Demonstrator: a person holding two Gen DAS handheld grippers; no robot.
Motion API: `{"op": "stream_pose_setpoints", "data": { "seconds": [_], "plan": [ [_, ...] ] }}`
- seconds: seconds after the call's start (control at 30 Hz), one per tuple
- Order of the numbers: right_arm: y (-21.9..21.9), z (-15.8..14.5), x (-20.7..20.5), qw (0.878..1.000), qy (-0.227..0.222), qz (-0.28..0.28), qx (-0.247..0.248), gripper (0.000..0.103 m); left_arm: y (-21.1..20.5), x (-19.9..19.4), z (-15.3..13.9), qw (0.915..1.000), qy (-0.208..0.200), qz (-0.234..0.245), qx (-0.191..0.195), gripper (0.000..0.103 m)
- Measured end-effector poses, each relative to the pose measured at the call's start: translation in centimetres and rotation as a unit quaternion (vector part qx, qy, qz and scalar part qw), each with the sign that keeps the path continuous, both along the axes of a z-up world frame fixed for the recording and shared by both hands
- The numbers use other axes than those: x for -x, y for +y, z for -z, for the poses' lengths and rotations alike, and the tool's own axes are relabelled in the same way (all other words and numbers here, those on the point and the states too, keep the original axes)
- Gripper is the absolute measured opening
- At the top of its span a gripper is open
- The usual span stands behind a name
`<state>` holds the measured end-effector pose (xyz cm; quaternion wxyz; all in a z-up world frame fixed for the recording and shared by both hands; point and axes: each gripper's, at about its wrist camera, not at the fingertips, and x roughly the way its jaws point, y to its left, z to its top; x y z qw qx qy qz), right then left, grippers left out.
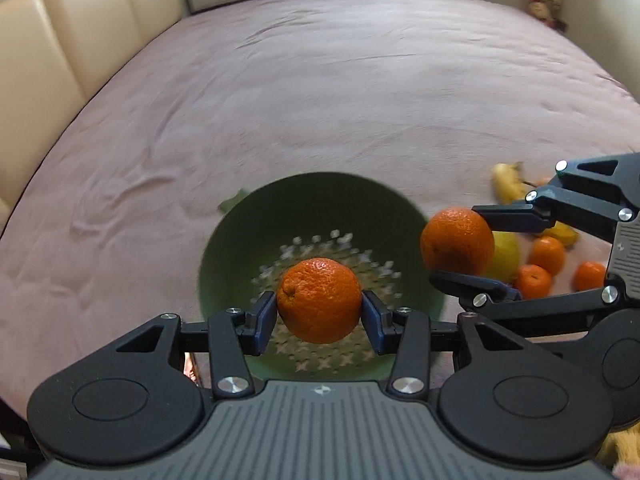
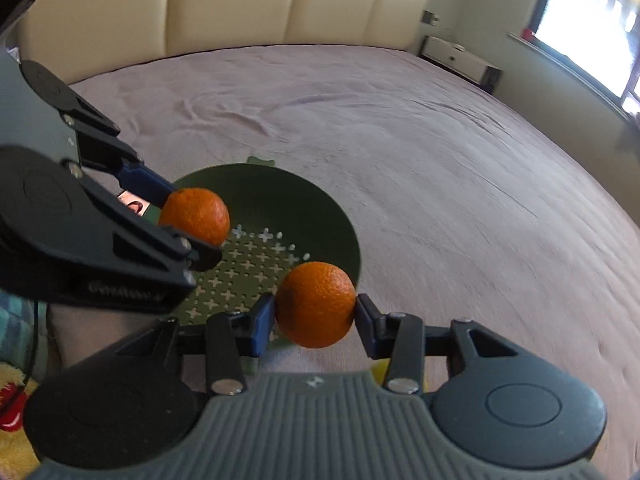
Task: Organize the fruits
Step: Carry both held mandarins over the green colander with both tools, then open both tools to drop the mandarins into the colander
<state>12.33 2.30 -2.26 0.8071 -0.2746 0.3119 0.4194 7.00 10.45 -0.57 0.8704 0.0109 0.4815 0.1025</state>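
Both grippers point(image 1: 319, 318) point(image 2: 315, 318) clamp oranges point(image 1: 319, 300) point(image 2: 315, 305) above the seemingly empty green colander point(image 1: 320, 208).

bare bedspread point(image 1: 320, 80) beyond colander point(image 1: 320, 208) (open)

The blurry green perforated plastic colander point(image 1: 320, 208) is half hidden behind gripped oranges, and the yellow bananas point(image 1: 508, 186) are mostly blocked too.
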Motion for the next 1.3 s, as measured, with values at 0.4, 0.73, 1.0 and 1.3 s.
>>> {"op": "stream_pose_setpoints", "data": {
  "seconds": [0.4,0.73,1.0,1.3],
  "plan": [
    [4.8,4.0,-3.2,0.991,0.054,-0.101,0.074,0.041,2.5,-2.1,4.2,0.9948,0.082,-0.059,0.012,0.052],
    [6.1,6.6,-4.2,0.983,0.082,-0.115,0.117,0.041,2.7,-2.8,6.3,0.991,0.115,-0.07,0.004,0.052],
    [6.0,6.6,-4.1,0.983,0.083,-0.115,0.117,0.042,2.7,-2.8,6.4,0.9911,0.114,-0.069,0.002,0.055],
    [5.7,5.7,-3.6,0.986,0.066,-0.112,0.107,0.052,2.9,-2.5,5.2,0.9928,0.092,-0.076,-0.003,0.07]
  ]
}}
